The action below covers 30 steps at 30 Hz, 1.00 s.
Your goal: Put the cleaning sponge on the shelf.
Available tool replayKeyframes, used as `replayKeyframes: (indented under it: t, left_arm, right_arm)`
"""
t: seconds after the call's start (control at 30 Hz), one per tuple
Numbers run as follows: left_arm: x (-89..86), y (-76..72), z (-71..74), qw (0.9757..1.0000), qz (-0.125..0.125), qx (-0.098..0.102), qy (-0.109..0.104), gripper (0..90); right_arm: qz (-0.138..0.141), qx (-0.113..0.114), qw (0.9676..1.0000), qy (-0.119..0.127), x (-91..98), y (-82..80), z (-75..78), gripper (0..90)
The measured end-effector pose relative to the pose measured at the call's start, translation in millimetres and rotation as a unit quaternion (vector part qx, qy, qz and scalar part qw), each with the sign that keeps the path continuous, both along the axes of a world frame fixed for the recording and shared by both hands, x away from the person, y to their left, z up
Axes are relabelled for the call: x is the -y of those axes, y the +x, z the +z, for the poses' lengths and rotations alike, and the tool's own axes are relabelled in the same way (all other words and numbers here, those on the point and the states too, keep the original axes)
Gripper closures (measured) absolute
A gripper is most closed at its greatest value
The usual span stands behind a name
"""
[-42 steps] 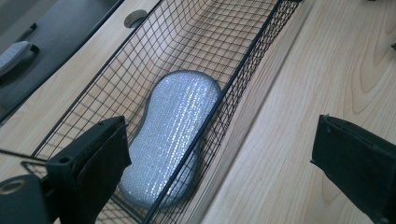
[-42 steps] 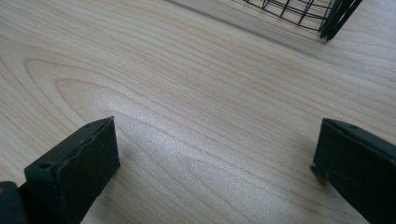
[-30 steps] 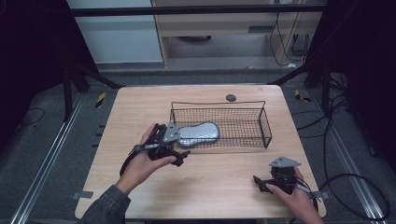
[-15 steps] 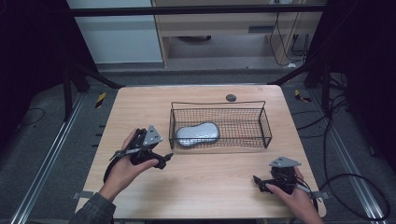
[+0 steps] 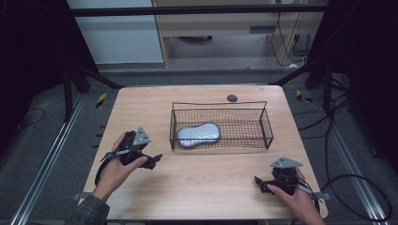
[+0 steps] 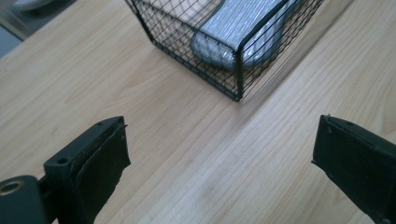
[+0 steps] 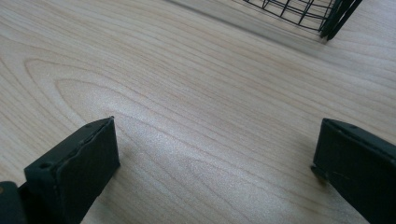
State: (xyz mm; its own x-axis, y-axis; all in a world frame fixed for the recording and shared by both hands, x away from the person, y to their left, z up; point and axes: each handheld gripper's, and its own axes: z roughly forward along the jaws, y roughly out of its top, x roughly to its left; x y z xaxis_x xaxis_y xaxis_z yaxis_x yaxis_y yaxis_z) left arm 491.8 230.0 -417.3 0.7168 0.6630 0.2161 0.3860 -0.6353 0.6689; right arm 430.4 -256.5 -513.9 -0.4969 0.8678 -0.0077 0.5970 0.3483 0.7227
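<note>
The left gripper (image 5: pixel 149 159) is pulling back from the wire basket (image 5: pixel 218 142), out to the near left of the table (image 5: pixel 197 187), and now sits well apart from it with its jaws released wide and nothing between them. The silver-grey padded pouch (image 5: pixel 198 134) is lying flat in the basket's left end, alone in there, one rounded end pressing toward the mesh corner nearest the left gripper. It looks soft and light, likely to sag if lifted by one tip, with a faintly ribbed, slightly slick skin; I would be taking it across its narrow waist, from above, since the mesh walls are blocking any side approach. The right gripper (image 5: pixel 263 183) is resting at the table's near right, jaws also spread and empty. A small dark disc (image 5: pixel 232 98) is sitting behind the basket.
</note>
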Motion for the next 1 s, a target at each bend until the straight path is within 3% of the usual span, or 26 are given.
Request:
replayKeyframes:
  t: [0.5, 0.6, 0.8, 1.0]
  left_arm:
    - [-33.8, 22.3, -37.2, 0.9979, 0.054, -0.035, 0.012, 3.5]
    - [-39.7, 26.0, -44.7, 0.9974, 0.060, -0.040, 0.006, 3.6]
    - [-47.0, 32.2, -56.8, 0.9955, 0.077, -0.054, 0.009, 3.7]
    - [-49.2, 39.3, -61.6, 0.9949, 0.084, -0.056, 0.007, 3.7]
  right_arm:
    - [0.001, 0.001, 1.0000, -0.001, 0.1, 0.1, 0.0, 0.3]
    - [0.000, 0.000, 1.0000, 0.000, 0.0, 0.0, 0.0, 0.3]
    - [0.000, 0.000, 1.0000, 0.000, 0.0, 0.0, 0.0, 0.3]
    - [0.001, 0.000, 1.0000, -0.001, 0.1, 0.1, 0.0, 0.3]
